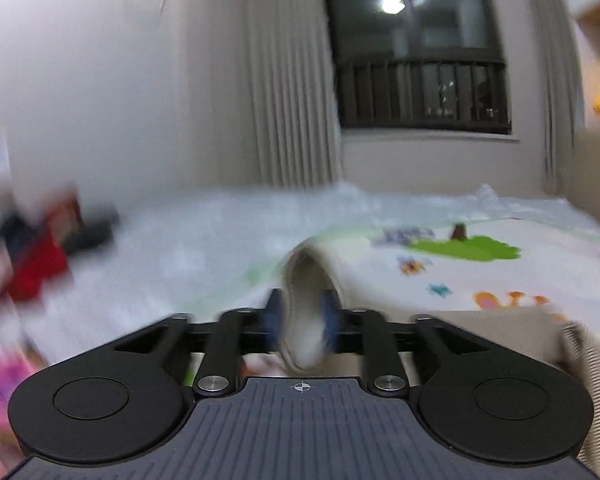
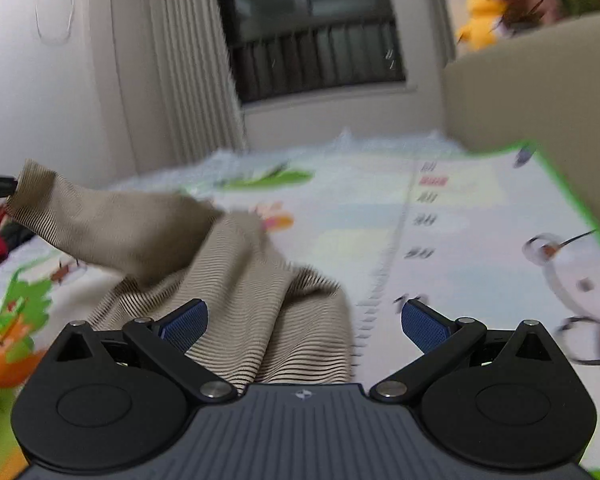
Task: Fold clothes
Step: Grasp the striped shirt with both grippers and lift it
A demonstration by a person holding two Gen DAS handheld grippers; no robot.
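A beige ribbed garment [image 2: 228,280] lies partly lifted on the colourful play mat [image 2: 440,232]. My left gripper [image 1: 302,316] is shut on a folded edge of the beige garment [image 1: 304,300]; in the right wrist view that gripper [image 2: 0,188] shows at far left, holding a corner of the cloth up. My right gripper [image 2: 304,324] is open, its blue pads [image 2: 184,326] wide apart just above the garment's near end, holding nothing. Both views are motion-blurred.
A pile of red and dark clothes [image 1: 40,256] lies on the mat at the left. A beige sofa side [image 2: 520,96] borders the mat on the right, with a yellow plush toy [image 2: 480,16] on top. Curtains [image 1: 292,80] and a dark window [image 1: 416,48] stand behind.
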